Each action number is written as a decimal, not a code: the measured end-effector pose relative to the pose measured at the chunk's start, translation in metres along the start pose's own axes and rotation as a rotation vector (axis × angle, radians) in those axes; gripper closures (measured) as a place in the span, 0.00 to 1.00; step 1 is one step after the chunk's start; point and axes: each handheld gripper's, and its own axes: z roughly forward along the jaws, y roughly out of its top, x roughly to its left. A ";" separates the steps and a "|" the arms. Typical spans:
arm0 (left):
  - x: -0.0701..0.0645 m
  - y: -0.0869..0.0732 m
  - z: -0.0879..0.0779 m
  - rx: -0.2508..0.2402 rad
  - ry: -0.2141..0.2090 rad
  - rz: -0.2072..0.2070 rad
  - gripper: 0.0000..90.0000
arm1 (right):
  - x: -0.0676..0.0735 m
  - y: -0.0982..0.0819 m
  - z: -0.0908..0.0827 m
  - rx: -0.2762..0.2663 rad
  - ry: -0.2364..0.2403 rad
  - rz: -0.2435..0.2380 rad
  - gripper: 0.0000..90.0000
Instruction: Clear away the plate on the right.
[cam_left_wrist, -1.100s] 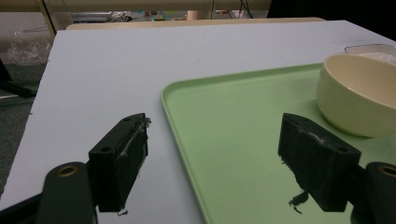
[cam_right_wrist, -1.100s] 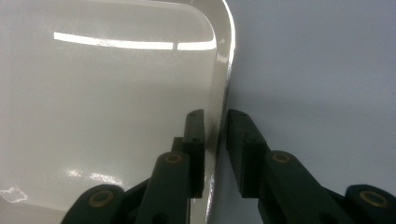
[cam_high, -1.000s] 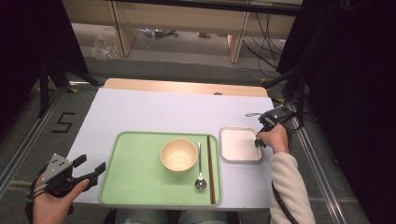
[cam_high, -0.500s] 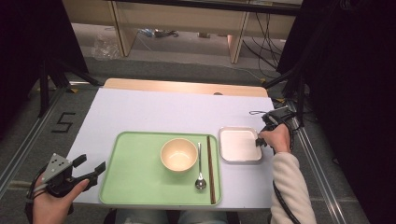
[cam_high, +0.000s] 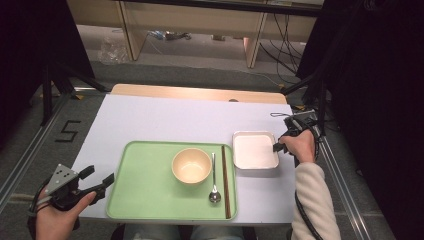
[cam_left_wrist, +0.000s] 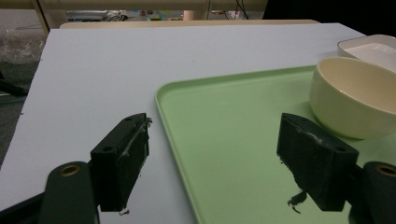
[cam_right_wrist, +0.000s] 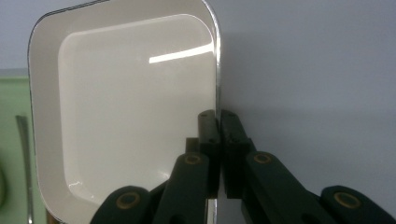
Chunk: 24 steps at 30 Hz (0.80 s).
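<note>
**A:** ok so where's this at? The right gripper (cam_right_wrist: 218, 116) has just been closing, and its two black jaws are now pinched together on the right-hand rim of the shallow white square dish (cam_right_wrist: 126, 107), rim sandwiched between the pads. Looks like a proper grip to me.

**B:** Agreed. From the high view the dish (cam_high: 255, 150) sits flat on the pale table (cam_high: 165, 120), just beside the right edge of the flat green plastic tray (cam_high: 145, 185), not on it. So I'd say the grab is done and the move itself hasn't started. Lifting and placing is all still to do.

**A:** And the tray's already got stuff: round cream bowl (cam_high: 191, 165) in the middle, metal spoon (cam_high: 214, 180) and a dark brown pair of chopsticks (cam_high: 225, 180) along its right side.

**B:** Yep. The left gripper (cam_high: 98, 176) hangs at the tray's left edge, jaws wide apart, holding nothing. Guessing it's just waiting.
</note>
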 end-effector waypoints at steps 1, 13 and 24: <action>-0.001 0.001 0.001 -0.001 -0.004 -0.008 0.28 | 0.002 0.000 -0.003 -0.001 0.019 0.021 1.00; -0.010 0.015 0.018 0.052 -0.070 -0.031 0.30 | 0.032 -0.005 -0.023 -0.113 0.156 -0.092 1.00; -0.044 0.049 0.055 0.091 -0.200 -0.022 0.32 | 0.070 -0.012 -0.022 -0.124 0.216 -0.128 1.00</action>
